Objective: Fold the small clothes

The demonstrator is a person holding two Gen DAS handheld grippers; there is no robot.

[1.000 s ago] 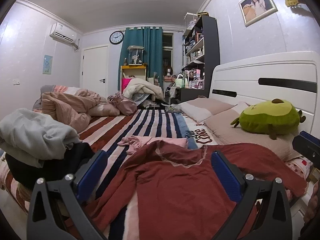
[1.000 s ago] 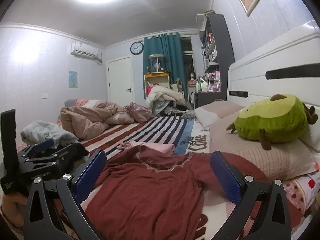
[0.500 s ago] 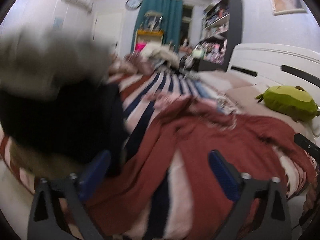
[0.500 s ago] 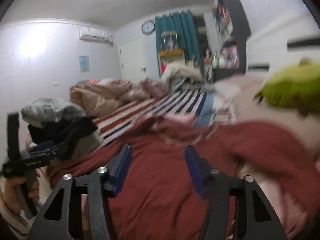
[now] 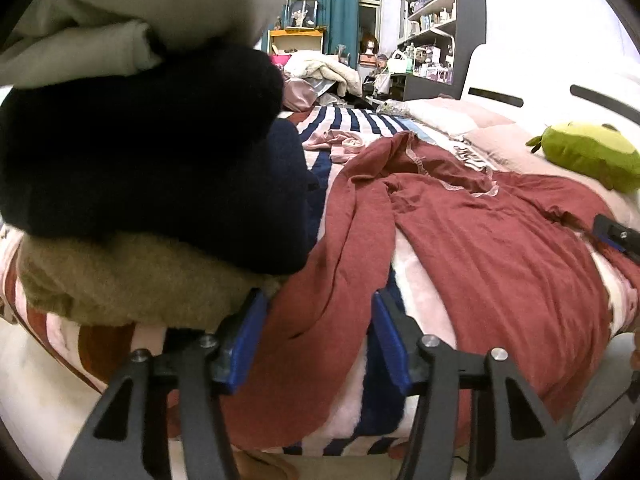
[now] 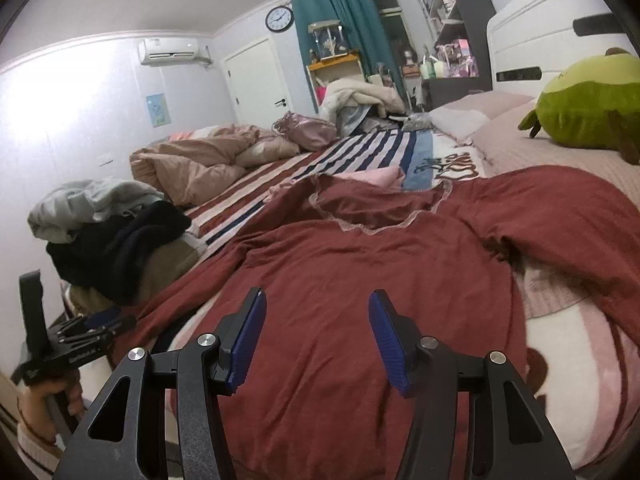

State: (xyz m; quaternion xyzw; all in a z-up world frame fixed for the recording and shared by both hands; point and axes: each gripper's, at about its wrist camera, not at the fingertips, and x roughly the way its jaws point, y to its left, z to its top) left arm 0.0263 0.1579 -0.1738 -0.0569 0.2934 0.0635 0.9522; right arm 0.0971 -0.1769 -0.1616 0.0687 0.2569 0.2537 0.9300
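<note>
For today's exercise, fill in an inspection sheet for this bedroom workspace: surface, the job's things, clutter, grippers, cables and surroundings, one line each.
Surface: bed with a striped blanket, rumpled.
Job's things: red long-sleeved top spread front-up, one sleeve trailing toward the bed's near edge; pink garment beyond its neckline.
Clutter: pile of clothes, grey on black on tan, beside the top; bundled duvet; green plush toy on the pillows.
Grippers: left gripper closing, jaws either side of the trailing sleeve, not pressing; right gripper part open over the top's body, nothing gripped.
Cables: nothing seen.
Surroundings: white headboard, teal curtain, wall clock, crowded shelves.
</note>
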